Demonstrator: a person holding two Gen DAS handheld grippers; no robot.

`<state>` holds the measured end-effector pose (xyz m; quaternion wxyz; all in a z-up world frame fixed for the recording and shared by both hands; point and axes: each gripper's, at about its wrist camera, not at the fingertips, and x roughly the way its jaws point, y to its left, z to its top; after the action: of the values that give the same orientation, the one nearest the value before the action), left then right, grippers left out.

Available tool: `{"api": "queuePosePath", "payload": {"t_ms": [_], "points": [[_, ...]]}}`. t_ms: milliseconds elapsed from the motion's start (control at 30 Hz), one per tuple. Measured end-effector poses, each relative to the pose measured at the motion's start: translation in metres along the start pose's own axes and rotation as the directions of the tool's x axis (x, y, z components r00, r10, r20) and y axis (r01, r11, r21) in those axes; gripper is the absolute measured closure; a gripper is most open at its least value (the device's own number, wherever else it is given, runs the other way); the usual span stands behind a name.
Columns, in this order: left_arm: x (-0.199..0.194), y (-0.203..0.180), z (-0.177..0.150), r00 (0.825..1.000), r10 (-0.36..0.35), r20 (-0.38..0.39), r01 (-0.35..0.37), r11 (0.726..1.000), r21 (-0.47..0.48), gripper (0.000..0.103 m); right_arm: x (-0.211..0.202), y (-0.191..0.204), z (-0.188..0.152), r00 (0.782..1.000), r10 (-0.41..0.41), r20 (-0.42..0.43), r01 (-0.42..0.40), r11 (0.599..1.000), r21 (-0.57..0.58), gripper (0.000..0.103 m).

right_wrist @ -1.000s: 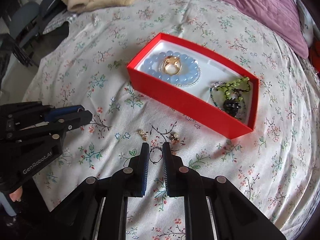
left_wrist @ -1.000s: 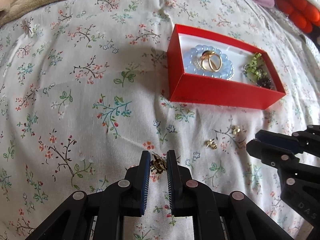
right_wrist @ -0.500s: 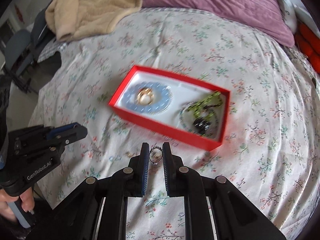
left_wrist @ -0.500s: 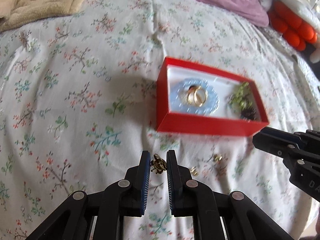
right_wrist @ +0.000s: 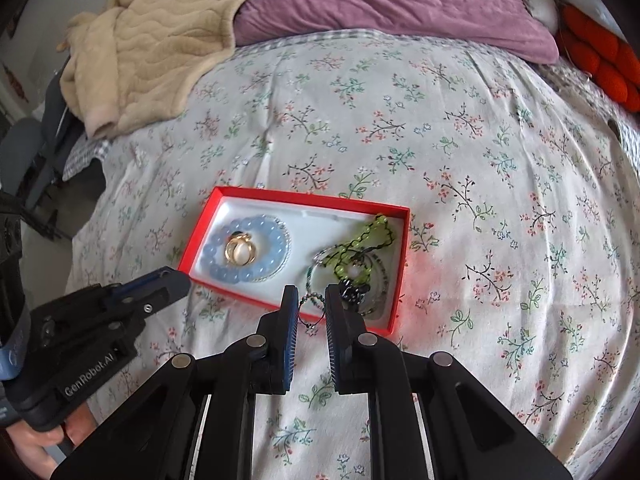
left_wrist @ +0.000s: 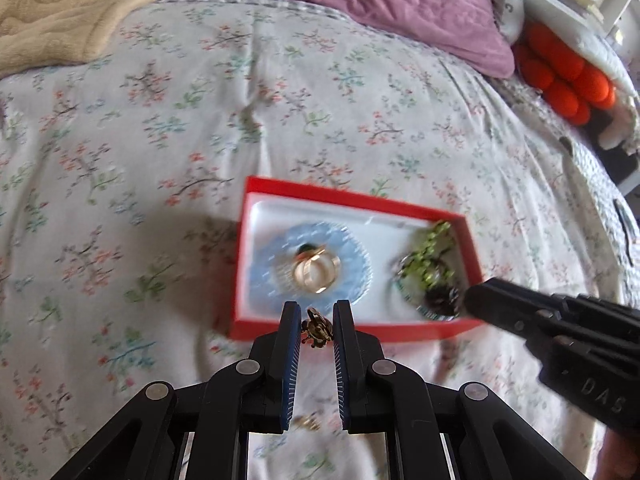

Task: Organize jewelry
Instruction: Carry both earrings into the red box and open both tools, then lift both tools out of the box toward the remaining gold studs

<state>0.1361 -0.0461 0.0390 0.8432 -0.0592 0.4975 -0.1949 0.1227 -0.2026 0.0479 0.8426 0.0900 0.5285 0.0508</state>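
Jewelry in a red box [left_wrist: 352, 330] on a floral bedspread [left_wrist: 160, 140]: seen from the left wrist, the left gripper [left_wrist: 316, 326] has its fingers [left_wrist: 291, 332] drawn close on a small bronze-toned charm [left_wrist: 317, 329], held just short of the box's near wall. Ahead of the fingertips, gold rings [left_wrist: 316, 274] lie inside a pale blue bead bracelet [left_wrist: 310, 266]; to their right sits a green beaded strand [left_wrist: 426, 258], with the right gripper [left_wrist: 480, 300] over that corner. Seen from the right wrist, the right gripper [right_wrist: 307, 302] has its fingers [right_wrist: 289, 308] narrowed on a small beaded loop [right_wrist: 314, 308], over the box's [right_wrist: 312, 199] near edge. Off to their left hovers the left gripper [right_wrist: 168, 280].
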Motion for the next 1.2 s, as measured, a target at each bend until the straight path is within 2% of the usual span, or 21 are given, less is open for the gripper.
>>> {"api": "queuePosePath", "payload": {"t_ms": [200,467,700,733,800,867,933,967,1133,1200], "points": [[0.016,-0.012,0.010,1.000,-0.017,-0.003,0.017,1.000,0.005,0.092,0.009,-0.008,0.005,1.000,0.018,-0.009,-0.017,0.999,0.032,0.088],[0.039,-0.008,0.013,1.000,-0.009,-0.030,0.008,1.000,-0.030,0.092,0.030,-0.015,0.005,0.998,0.024,-0.054,-0.022,0.999,0.050,0.088],[0.041,-0.009,0.013,1.000,-0.007,-0.016,0.007,1.000,-0.023,0.091,0.033,-0.019,0.006,0.998,0.040,-0.049,-0.037,0.997,0.064,0.087],[0.040,-0.009,0.013,1.000,-0.009,-0.015,0.008,1.000,-0.024,0.089,0.033,-0.019,0.006,0.998,0.047,-0.051,-0.044,0.997,0.068,0.087],[0.037,-0.009,0.013,1.000,-0.005,-0.011,0.005,1.000,-0.023,0.079,0.032,-0.021,0.005,0.997,0.052,-0.054,-0.048,0.996,0.070,0.087],[0.036,-0.009,0.012,1.000,0.001,-0.010,-0.001,1.000,-0.019,0.075,0.031,-0.021,0.005,0.997,0.051,-0.053,-0.047,0.997,0.069,0.084],[0.034,-0.009,0.011,1.000,0.007,-0.011,-0.007,1.000,-0.017,0.074,0.029,-0.023,0.005,0.998,0.047,-0.051,-0.044,0.997,0.071,0.074],[0.032,-0.009,0.011,1.000,0.011,-0.012,-0.011,1.000,-0.015,0.074,0.027,-0.023,0.005,0.998,0.047,-0.049,-0.044,0.996,0.072,0.072],[0.024,-0.011,0.007,0.999,0.038,-0.009,-0.038,0.999,0.009,0.068,0.019,-0.024,0.003,0.998,0.040,-0.038,-0.037,0.997,0.065,0.070],[0.020,-0.011,0.004,0.999,0.044,-0.007,-0.044,0.999,0.019,0.061,0.015,-0.026,0.001,0.999,0.031,-0.038,-0.028,0.997,0.067,0.070]]}}
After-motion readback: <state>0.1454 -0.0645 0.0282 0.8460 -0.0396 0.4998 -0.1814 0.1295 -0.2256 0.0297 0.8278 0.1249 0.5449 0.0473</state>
